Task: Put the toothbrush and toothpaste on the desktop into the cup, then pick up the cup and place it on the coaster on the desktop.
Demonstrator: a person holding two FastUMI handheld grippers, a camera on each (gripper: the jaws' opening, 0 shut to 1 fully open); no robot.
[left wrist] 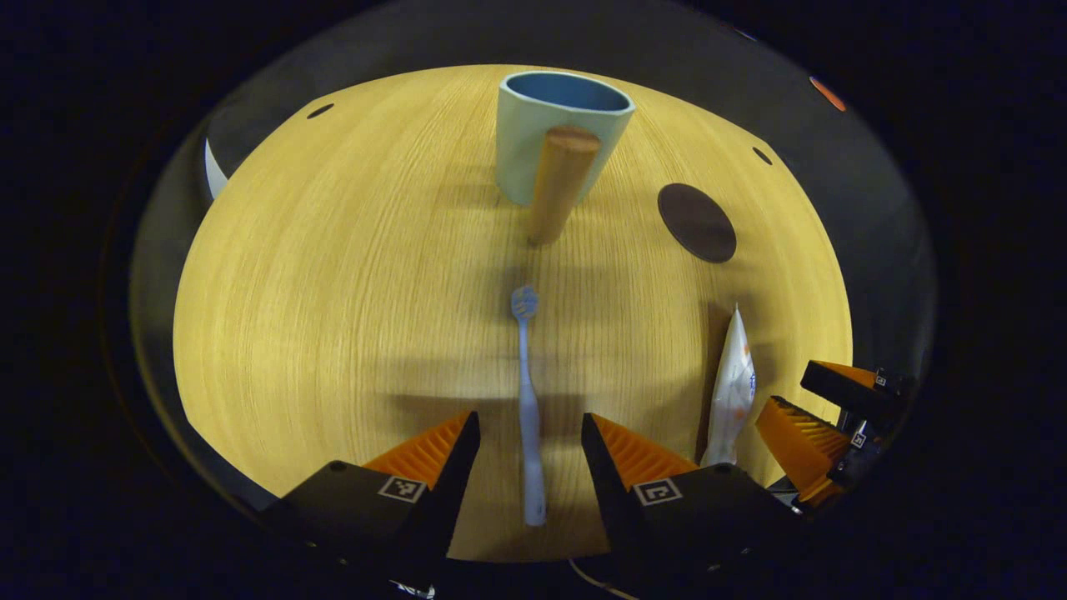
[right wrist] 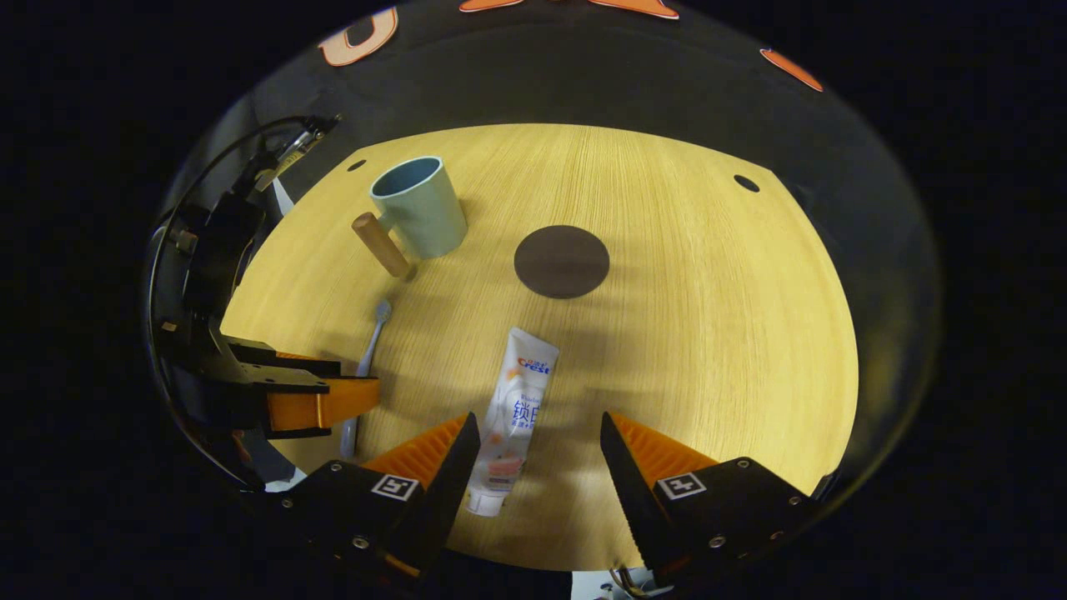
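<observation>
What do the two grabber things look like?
The left gripper and right gripper match: chunky black bodies, each with two wedge-shaped jaws ridged like tiny stairs on the inside. A small square black-and-white marker sits on each jaw's base. A thin black cable loops over the left gripper's back.

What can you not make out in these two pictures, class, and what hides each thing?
1. Toothpaste lower end, left gripper view: behind the left gripper's finger.
2. Toothbrush handle, right gripper view: the left gripper covers it.
3. Cup interior's bottom, both views: hidden by its own wall.
4. Toothpaste cap, right gripper view: partly behind a finger.
</observation>
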